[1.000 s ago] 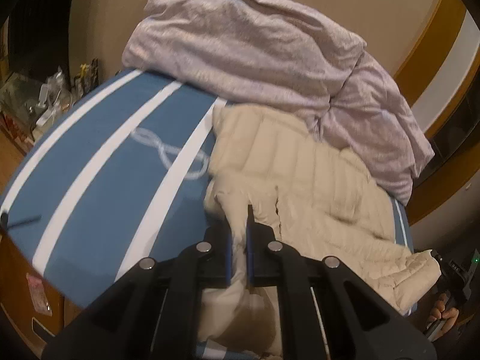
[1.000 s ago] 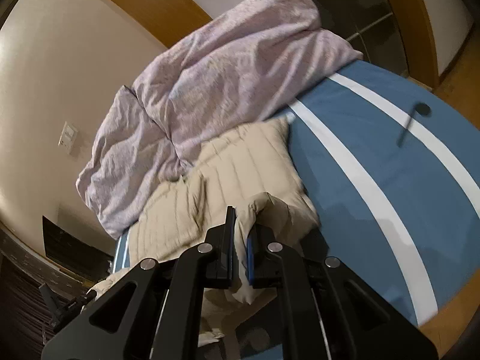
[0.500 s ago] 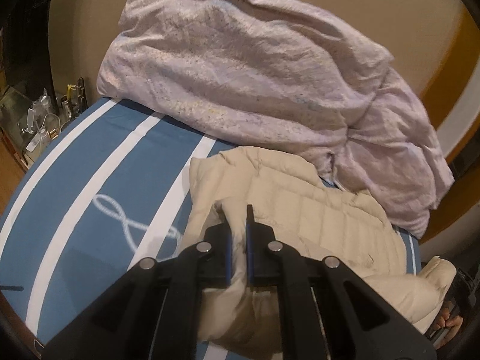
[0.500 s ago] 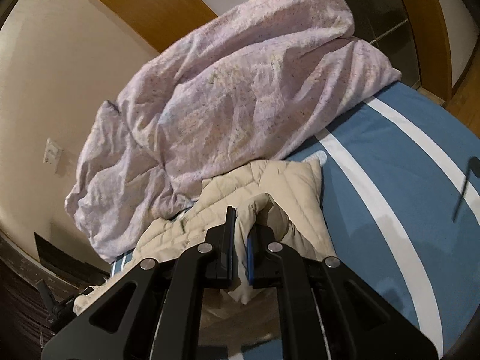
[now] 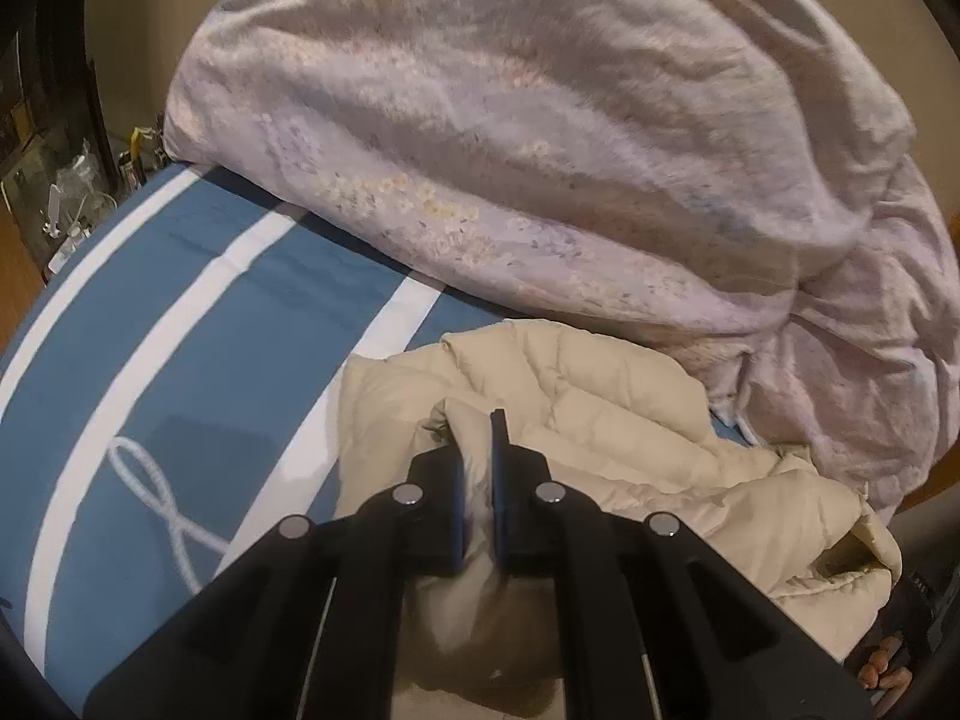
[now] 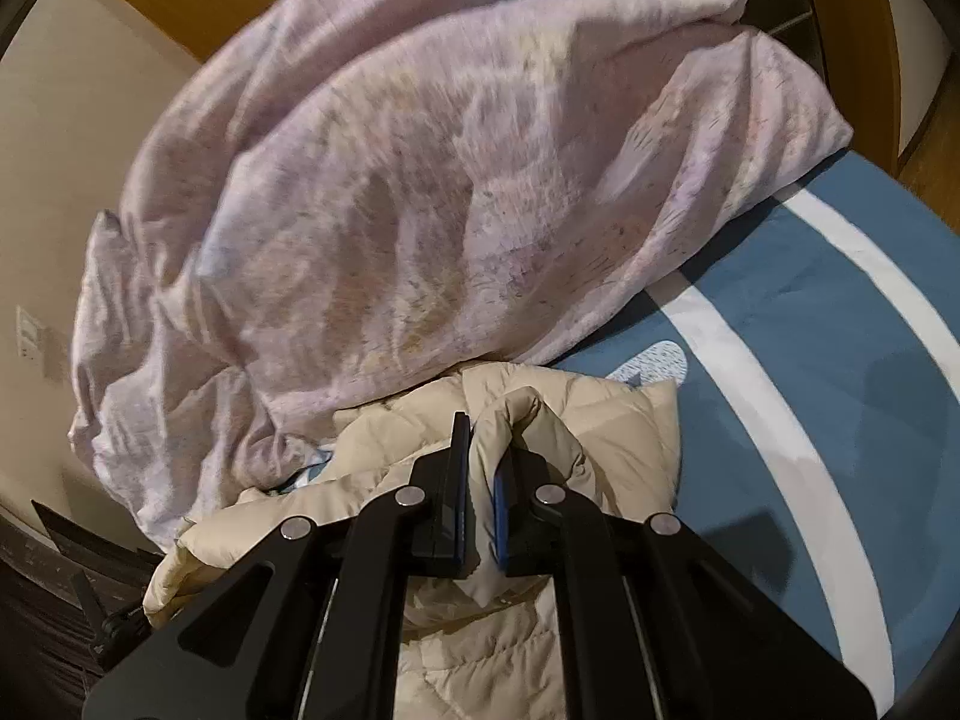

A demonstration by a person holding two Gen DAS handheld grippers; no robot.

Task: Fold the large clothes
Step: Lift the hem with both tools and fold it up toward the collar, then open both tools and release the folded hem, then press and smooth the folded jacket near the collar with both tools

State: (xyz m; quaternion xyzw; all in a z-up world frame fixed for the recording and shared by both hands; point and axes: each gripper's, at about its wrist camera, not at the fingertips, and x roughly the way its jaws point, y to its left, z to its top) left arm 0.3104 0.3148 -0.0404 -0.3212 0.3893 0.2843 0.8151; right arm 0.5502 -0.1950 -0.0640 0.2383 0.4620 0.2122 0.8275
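Both grippers are clamped tight on the cream puffer jacket (image 5: 600,396), each with a fold of its fabric bunched between the pads. The left gripper (image 5: 477,450) has its pinch on a puffy edge near the jacket's left side, jaws nearly together with just the cloth between them. The right gripper (image 6: 480,456) has the same kind of grip, with a rounded lump of fabric bulging up over its fingertips. The jacket sits crumpled on the bed (image 5: 180,330), which has a blue cover with white stripes and a looping white rope pattern (image 5: 162,504) off to the left in the left wrist view. Right behind the jacket, and touching its far edge, is a big heap of pale pink floral duvet (image 5: 540,150) that fills most of the top of both views. In the right wrist view the jacket's corner (image 6: 654,414) lies flat on the blue cover near a small patterned white patch (image 6: 654,363). At the bottom right of the left wrist view you can see a few fingers (image 5: 882,669) of the person's other hand. It's all a bit blurry.
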